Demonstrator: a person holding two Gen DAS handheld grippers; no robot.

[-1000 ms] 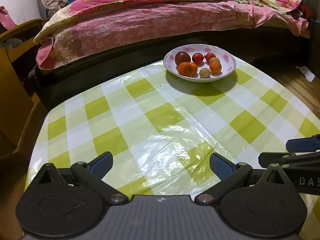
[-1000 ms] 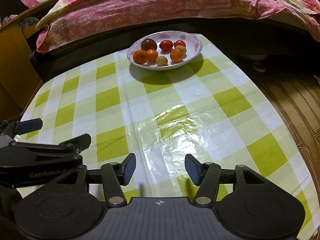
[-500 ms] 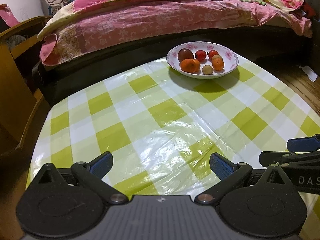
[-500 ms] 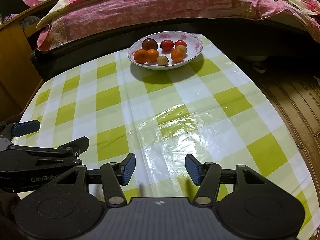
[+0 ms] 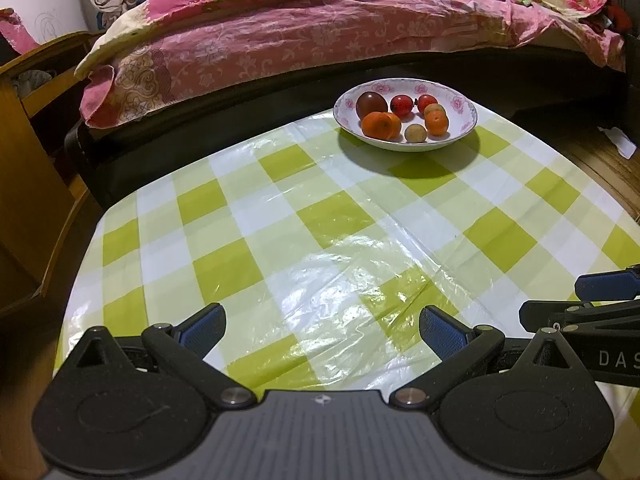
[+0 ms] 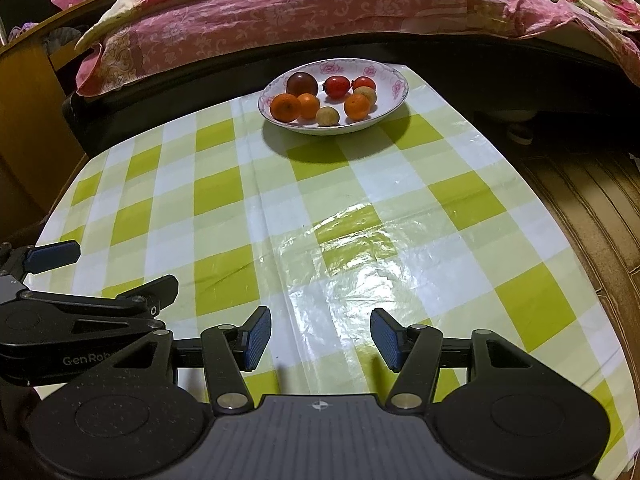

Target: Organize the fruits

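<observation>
A white bowl with a pink flower rim point(image 5: 464, 109) point(image 6: 394, 89) stands at the far edge of the table. It holds several fruits: oranges point(image 5: 377, 125) point(image 6: 285, 107), red tomatoes point(image 5: 401, 105) point(image 6: 336, 85), a dark plum point(image 5: 371, 105) point(image 6: 302, 83) and a pale round fruit point(image 5: 415, 133) point(image 6: 327, 116). My left gripper point(image 5: 320, 330) is open and empty over the near table. My right gripper point(image 6: 320, 338) is open and empty too, beside it on the right. Both are far from the bowl.
The table wears a glossy green and white checked cloth point(image 5: 320, 224) point(image 6: 320, 208). A bed with a pink quilt point(image 5: 320, 32) runs behind the table. Wooden furniture point(image 5: 24, 128) stands at the left. Wooden floor point(image 6: 592, 208) lies to the right.
Both grippers have drawn back a little from the bowl, so it looks slightly farther away. Their jaws stay open. The fruits have not moved.
</observation>
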